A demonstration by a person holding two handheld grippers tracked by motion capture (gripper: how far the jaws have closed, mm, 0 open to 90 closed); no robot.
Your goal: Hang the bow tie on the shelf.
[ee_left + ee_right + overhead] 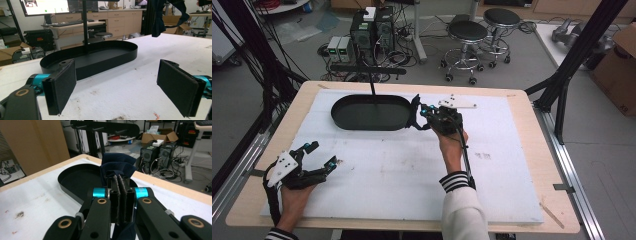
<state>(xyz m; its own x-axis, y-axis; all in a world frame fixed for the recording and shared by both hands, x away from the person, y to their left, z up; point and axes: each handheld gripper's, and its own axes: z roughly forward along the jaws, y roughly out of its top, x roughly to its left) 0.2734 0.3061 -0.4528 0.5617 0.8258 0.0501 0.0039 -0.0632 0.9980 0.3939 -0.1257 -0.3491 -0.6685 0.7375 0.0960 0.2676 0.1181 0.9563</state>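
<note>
The tray (371, 113) sits far-left on the table (522, 200); the cloth (415, 114) hangs at its right end (in the right gripper (424, 117)), the left gripper (319, 154) near-left.

One black tray (343, 116) sits on the table (522, 150) — and one dark blue cloth (117, 166). Two grippers — left gripper (318, 155), right gripper (419, 114).

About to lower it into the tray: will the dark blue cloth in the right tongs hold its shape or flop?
Likely floppy: the dark blue cloth folds and droops from the right tongs. Probably light. It may drape over the black tray rim.
</note>
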